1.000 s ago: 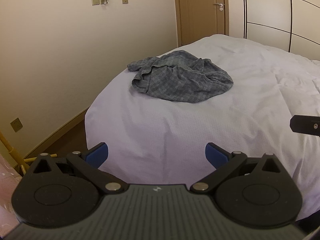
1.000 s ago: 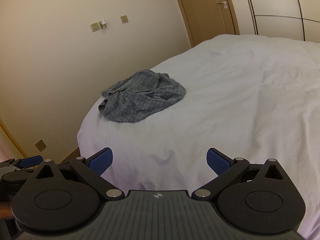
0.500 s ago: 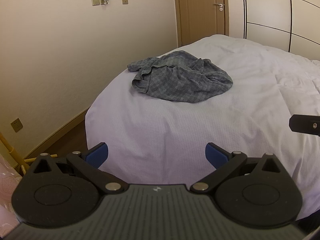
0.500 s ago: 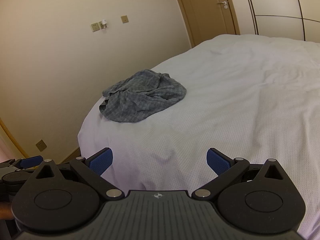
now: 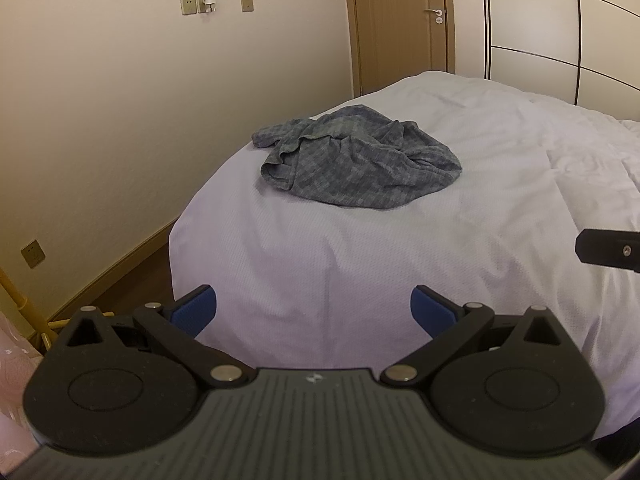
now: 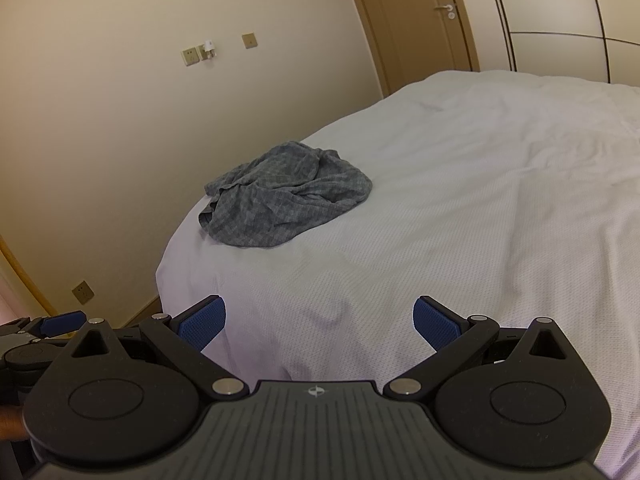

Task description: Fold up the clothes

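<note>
Clothes, a crumpled grey garment, are seen heaped on the bed near its left corner. Short of the bed's near edge, the left gripper and right gripper are held with fingers spread, empty.

A crumpled garment is laid on the bed near its left corner, well ahead of the left gripper and ahead-left of the right gripper, with the wall at left and a door behind the bed.
</note>
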Demonstrator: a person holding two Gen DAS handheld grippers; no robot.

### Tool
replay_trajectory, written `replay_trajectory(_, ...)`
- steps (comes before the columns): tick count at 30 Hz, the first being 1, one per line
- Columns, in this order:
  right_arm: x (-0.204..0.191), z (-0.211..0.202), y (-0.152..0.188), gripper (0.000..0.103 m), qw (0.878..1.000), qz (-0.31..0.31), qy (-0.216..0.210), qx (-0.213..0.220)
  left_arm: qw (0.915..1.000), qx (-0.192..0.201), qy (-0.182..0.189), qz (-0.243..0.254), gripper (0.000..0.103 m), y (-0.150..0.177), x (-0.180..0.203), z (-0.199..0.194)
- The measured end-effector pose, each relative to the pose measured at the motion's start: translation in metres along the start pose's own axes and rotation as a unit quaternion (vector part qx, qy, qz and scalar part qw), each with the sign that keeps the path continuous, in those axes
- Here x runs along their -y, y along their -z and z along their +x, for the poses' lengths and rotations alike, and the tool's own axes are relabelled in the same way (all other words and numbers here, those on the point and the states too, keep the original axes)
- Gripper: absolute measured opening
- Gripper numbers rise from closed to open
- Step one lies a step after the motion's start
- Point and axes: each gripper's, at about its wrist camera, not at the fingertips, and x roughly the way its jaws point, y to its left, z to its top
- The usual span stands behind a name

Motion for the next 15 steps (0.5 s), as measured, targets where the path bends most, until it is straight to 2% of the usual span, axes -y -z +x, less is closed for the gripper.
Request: replay_trajectory(15,0.0005,-0.0028,-0.0021,0.103,1.0,-0.005,0.001,0.005,1.0,0.005,0.006,0.005,0.102,-0.0034,0.0054,-0.0032)
